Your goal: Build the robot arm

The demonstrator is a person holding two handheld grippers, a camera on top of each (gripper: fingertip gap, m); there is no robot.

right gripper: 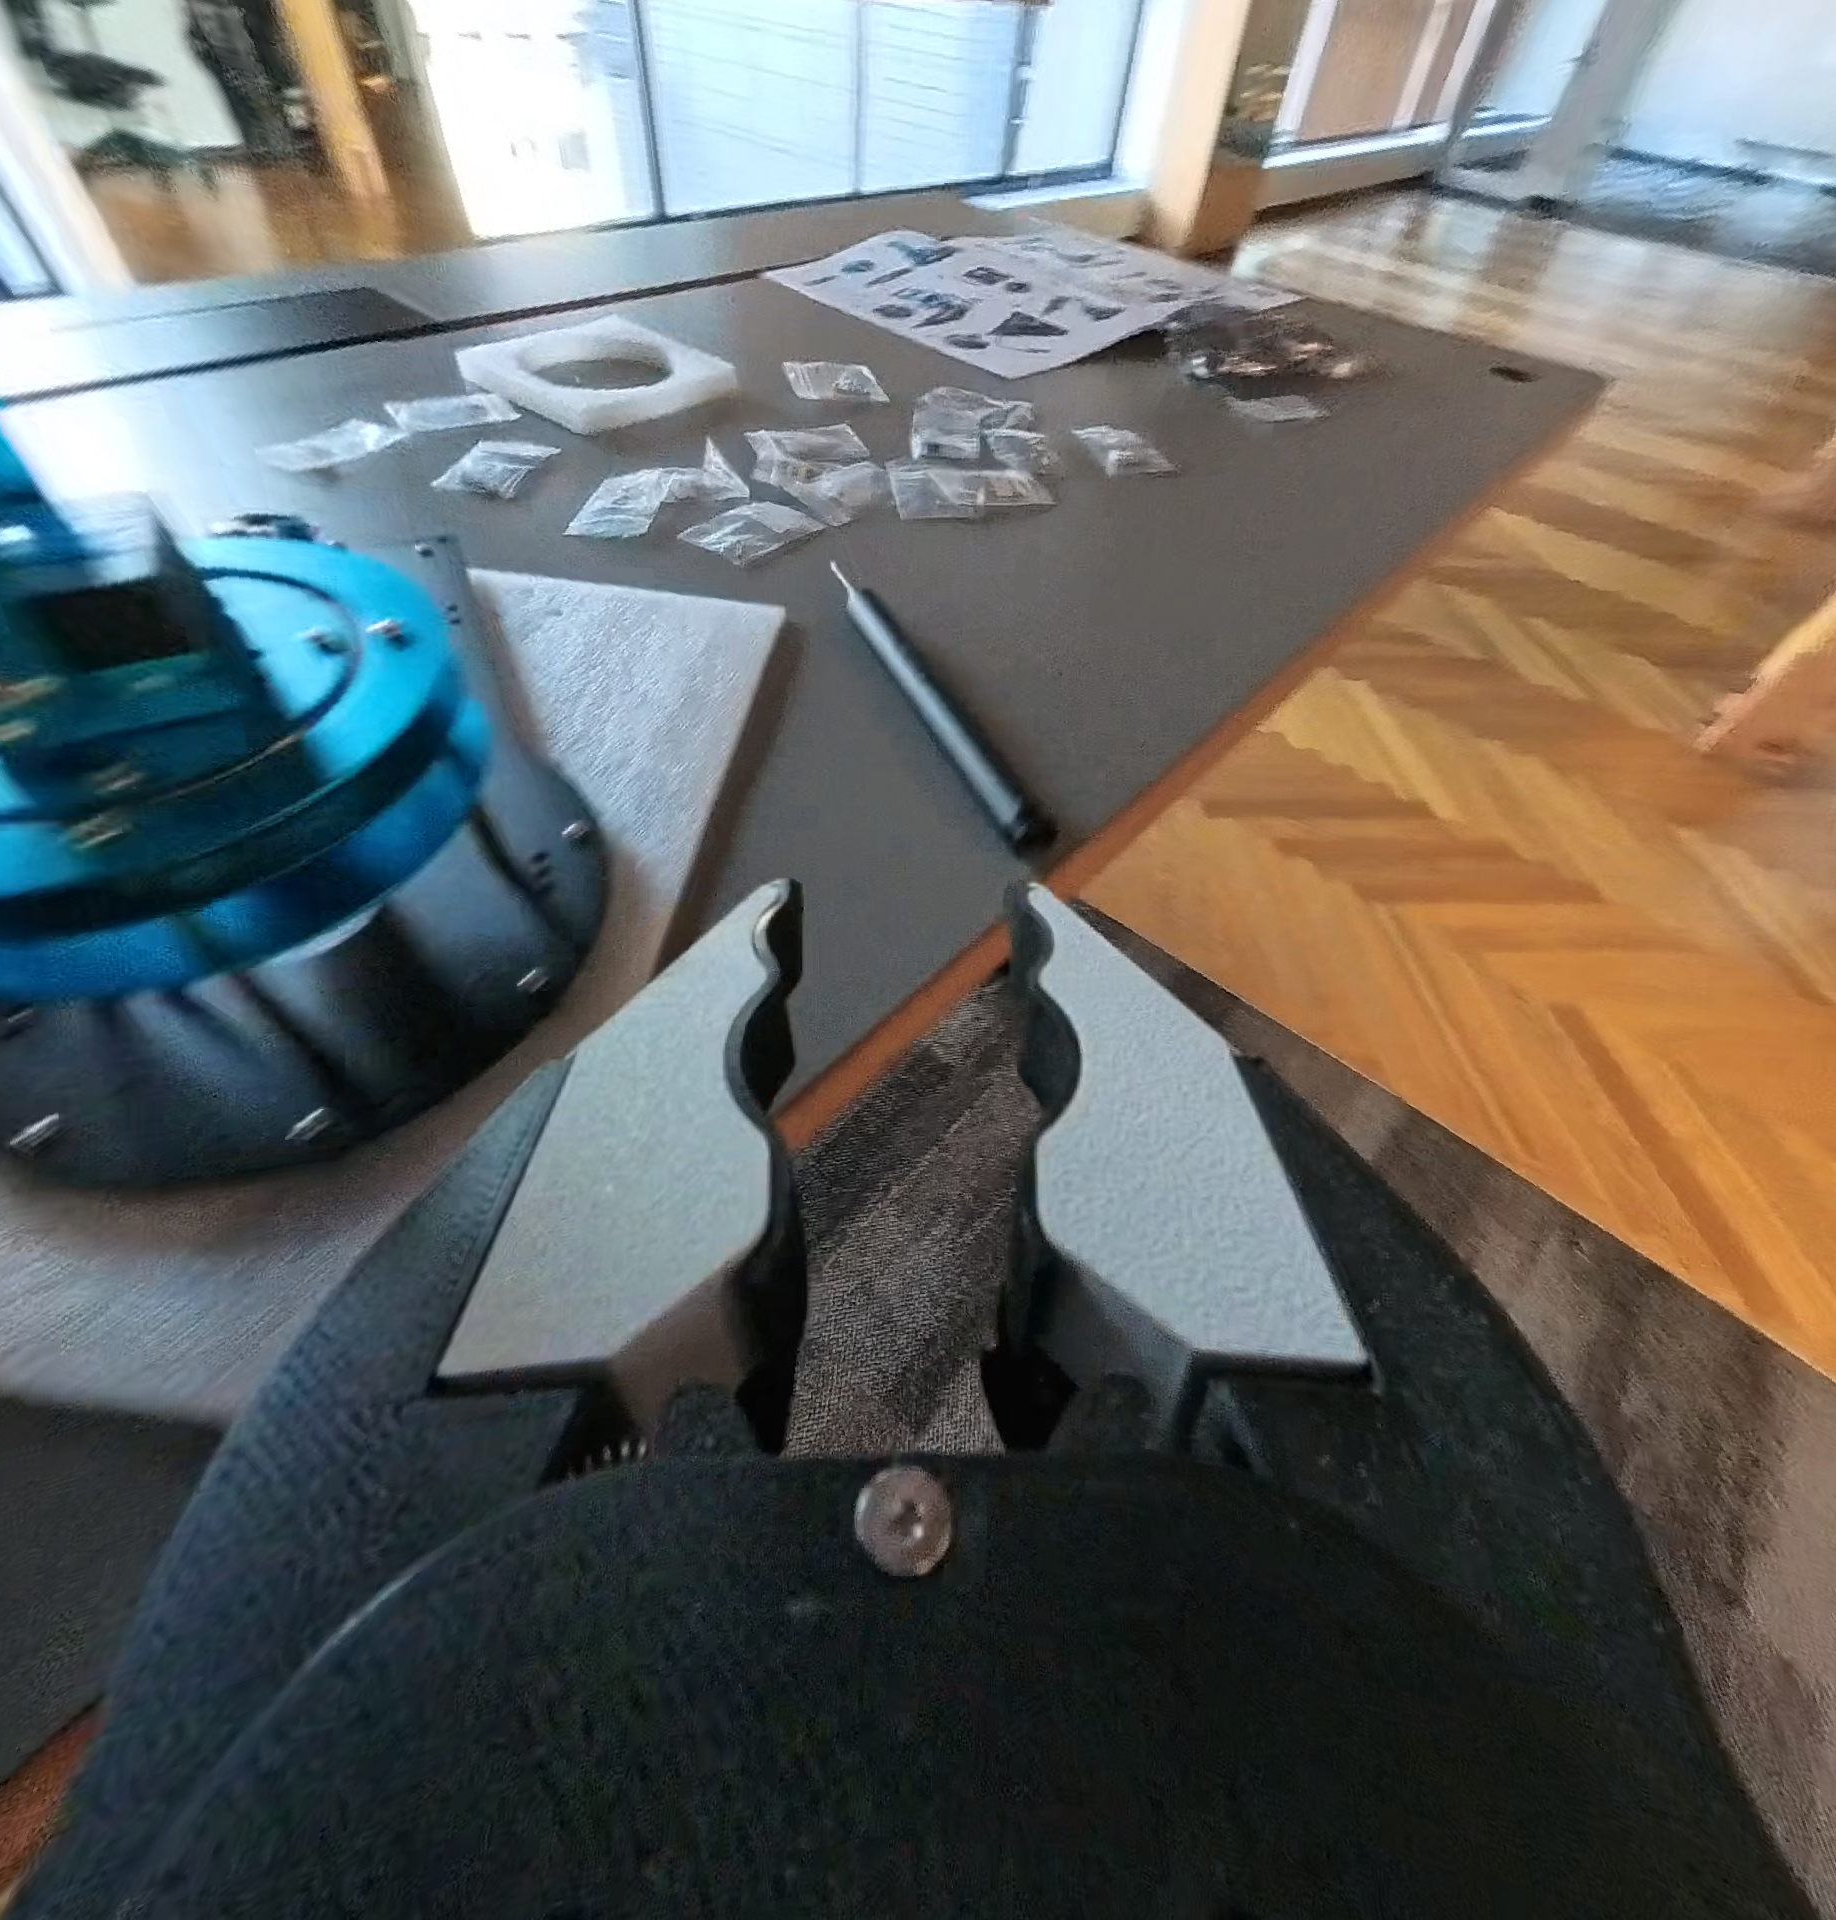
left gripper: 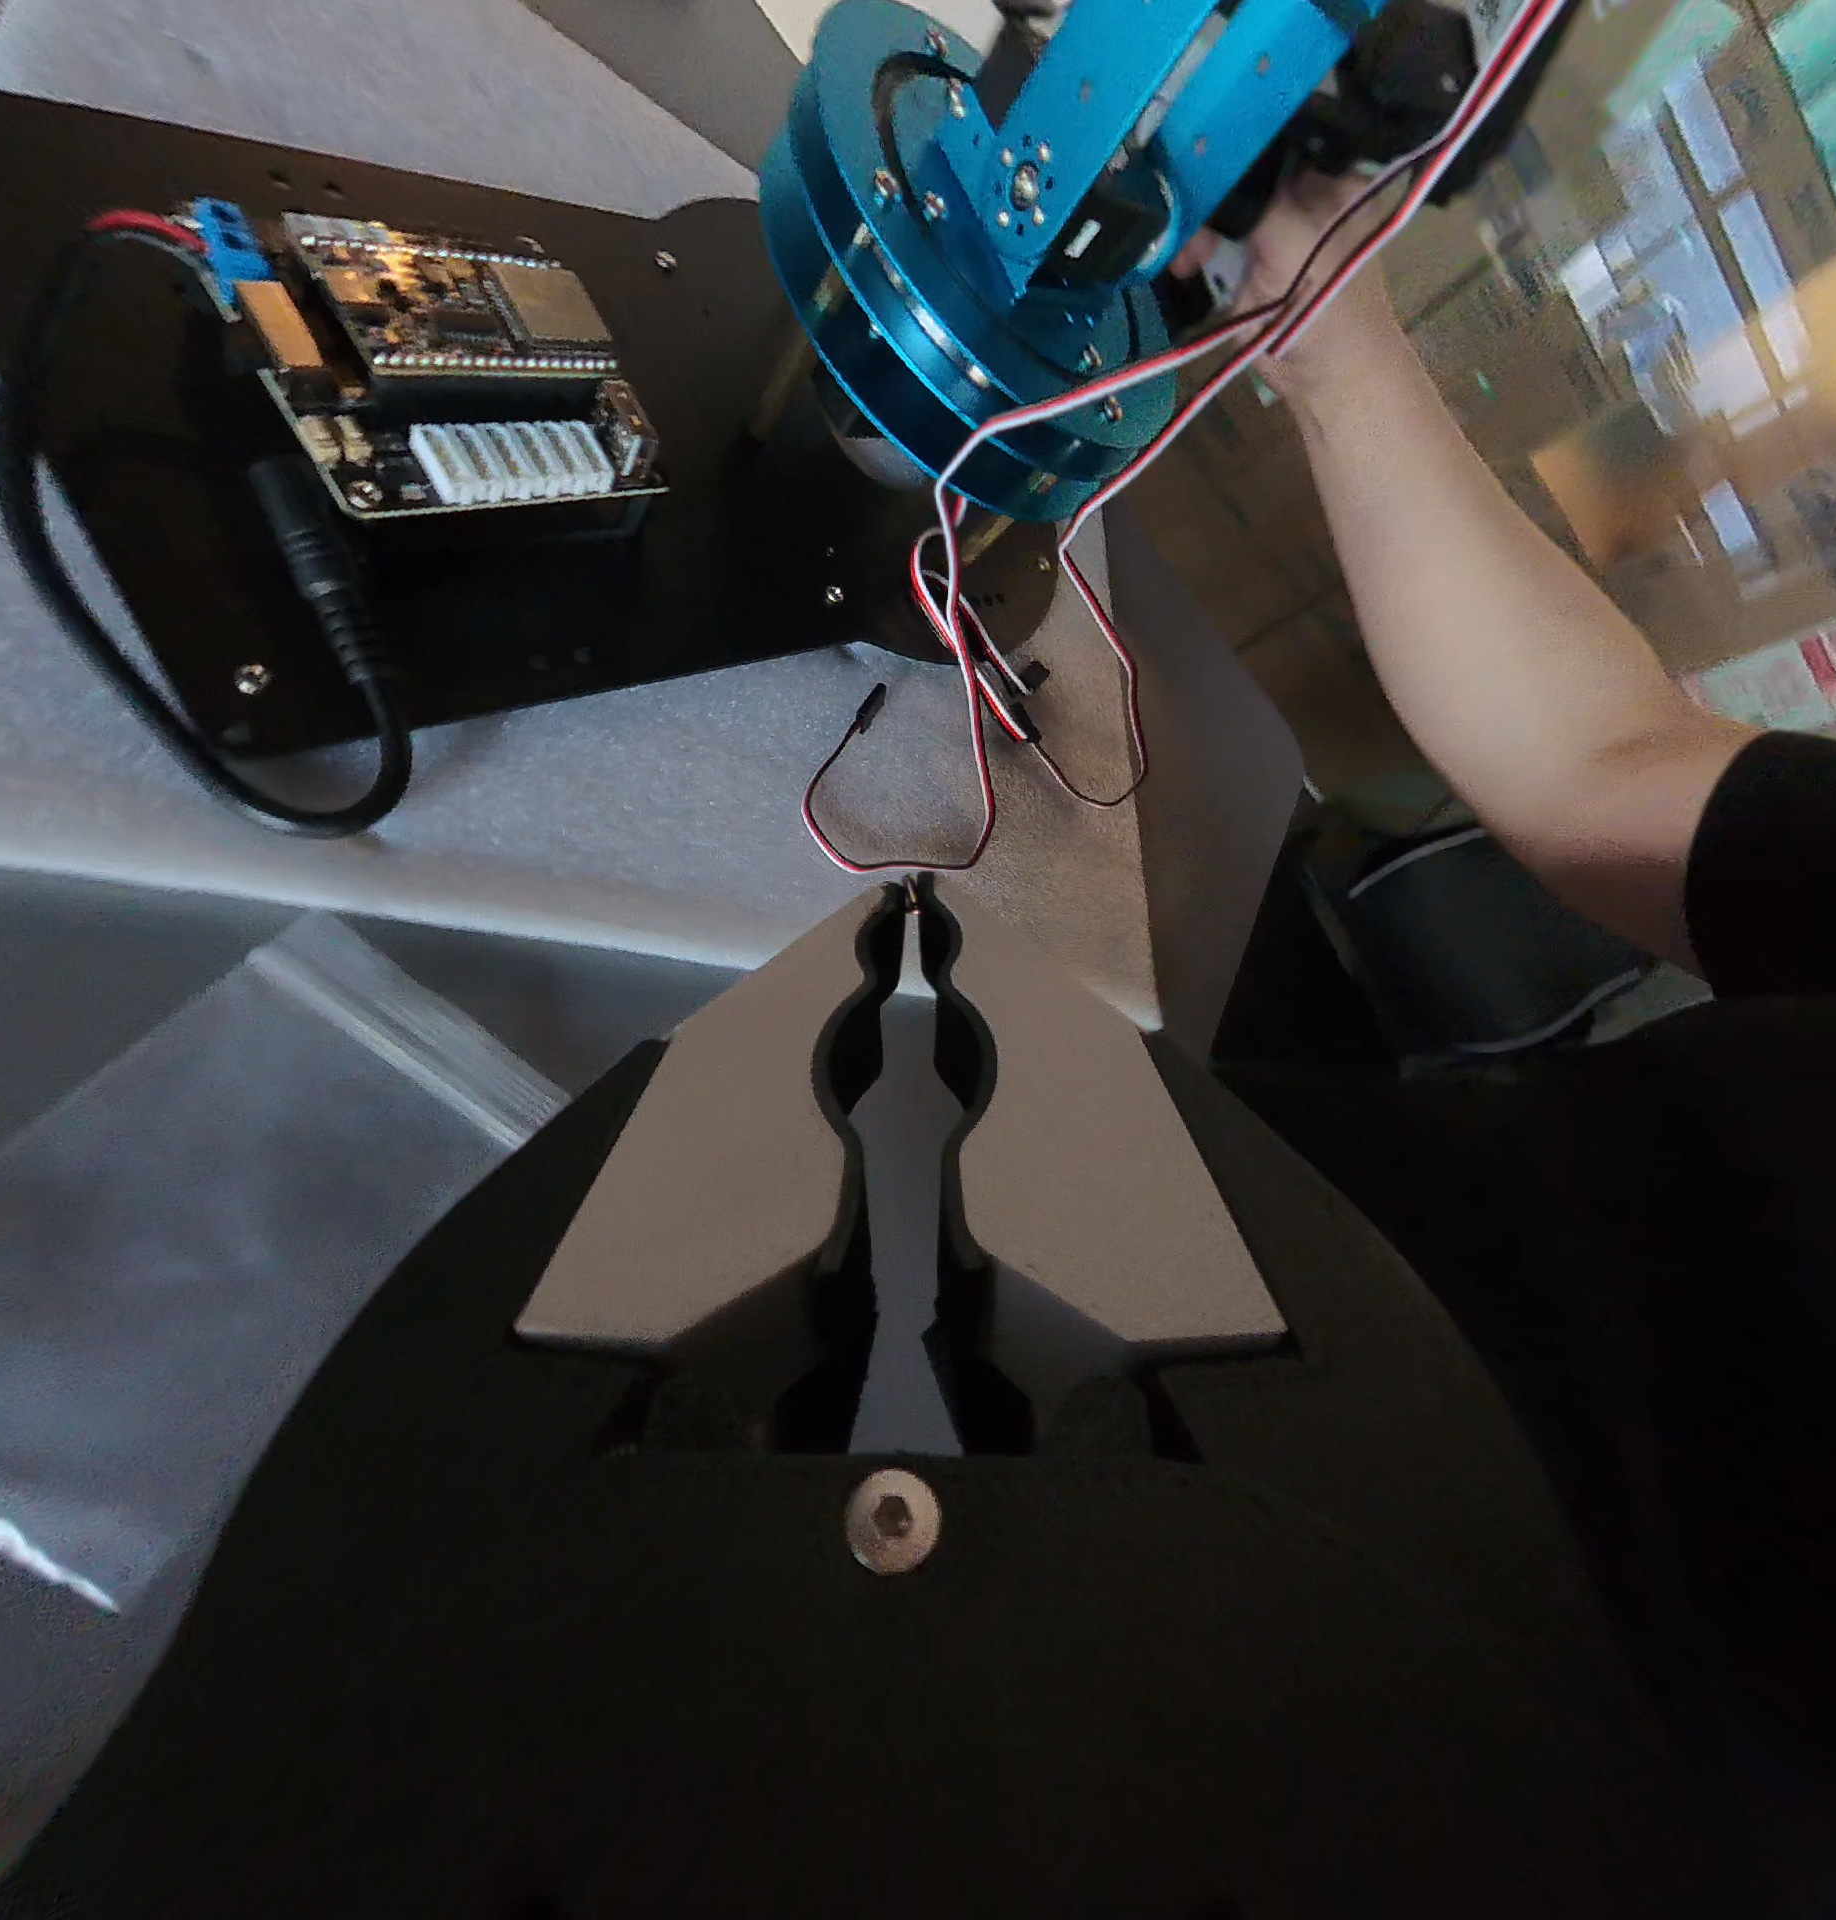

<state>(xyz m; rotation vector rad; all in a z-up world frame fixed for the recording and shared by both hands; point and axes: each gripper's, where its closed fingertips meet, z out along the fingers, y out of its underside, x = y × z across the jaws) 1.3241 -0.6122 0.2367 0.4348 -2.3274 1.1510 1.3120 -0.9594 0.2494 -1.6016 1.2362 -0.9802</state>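
My left gripper (left gripper: 911, 899) is shut on the end plug of a red, white and black servo wire (left gripper: 893, 847), which loops up toward a blue metal robot arm base (left gripper: 955, 312). The base stands on a black plate (left gripper: 706, 582) with a control board (left gripper: 457, 364). More servo wires (left gripper: 1101, 665) hang from the blue arm. My right gripper (right gripper: 906, 914) is open and empty, over the table's front edge, to the right of the blurred blue base (right gripper: 218, 727).
A person's forearm (left gripper: 1465, 582) reaches up to the blue arm. A black power cable (left gripper: 322, 582) plugs into the board. On the dark table (right gripper: 1153, 623) lie a dark screwdriver (right gripper: 940, 717), several small parts bags (right gripper: 789, 478), a white foam ring (right gripper: 597, 374), a printed sheet (right gripper: 1007, 291) and a foam sheet (right gripper: 633, 696). Wooden floor (right gripper: 1465, 883) is to the right. The grippers' ends are close to 35 cm from one another.
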